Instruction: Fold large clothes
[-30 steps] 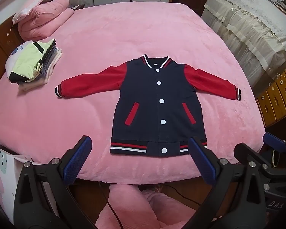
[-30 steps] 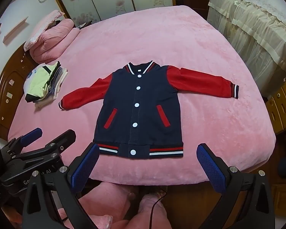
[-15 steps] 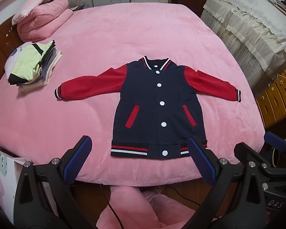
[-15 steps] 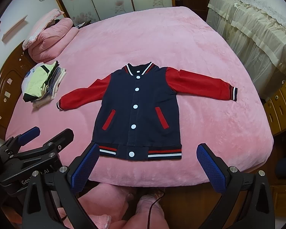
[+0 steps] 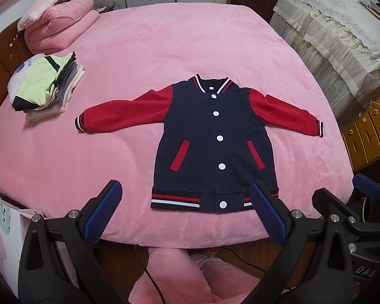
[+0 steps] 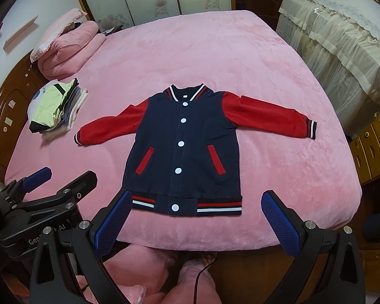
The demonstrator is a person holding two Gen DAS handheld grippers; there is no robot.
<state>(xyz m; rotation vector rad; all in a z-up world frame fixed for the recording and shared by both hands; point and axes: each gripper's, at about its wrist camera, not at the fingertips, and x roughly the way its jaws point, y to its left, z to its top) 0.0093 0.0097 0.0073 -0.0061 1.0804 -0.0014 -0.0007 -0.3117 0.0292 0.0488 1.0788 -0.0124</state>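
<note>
A navy varsity jacket point(image 5: 212, 141) with red sleeves and white snaps lies flat, front up, on the pink bed, sleeves spread to both sides; it also shows in the right wrist view point(image 6: 182, 147). My left gripper point(image 5: 185, 212) is open and empty, held above the bed's near edge just short of the jacket's striped hem. My right gripper point(image 6: 197, 217) is open and empty at the same edge, in front of the hem. Each gripper shows in the other's view: the right gripper point(image 5: 362, 195) at the right, the left gripper point(image 6: 53, 185) at the left.
A stack of folded clothes point(image 5: 45, 88) sits on the bed's left side, with a rolled pink quilt point(image 5: 60, 33) behind it. A cloth-covered piece of furniture point(image 5: 337, 38) and wooden drawers point(image 5: 367, 136) stand to the right. Pink slippers point(image 5: 179, 273) are below.
Both grippers have drifted slightly, so the jacket sits a little lower in both views. The jacket itself has not moved and both grippers stay open.
</note>
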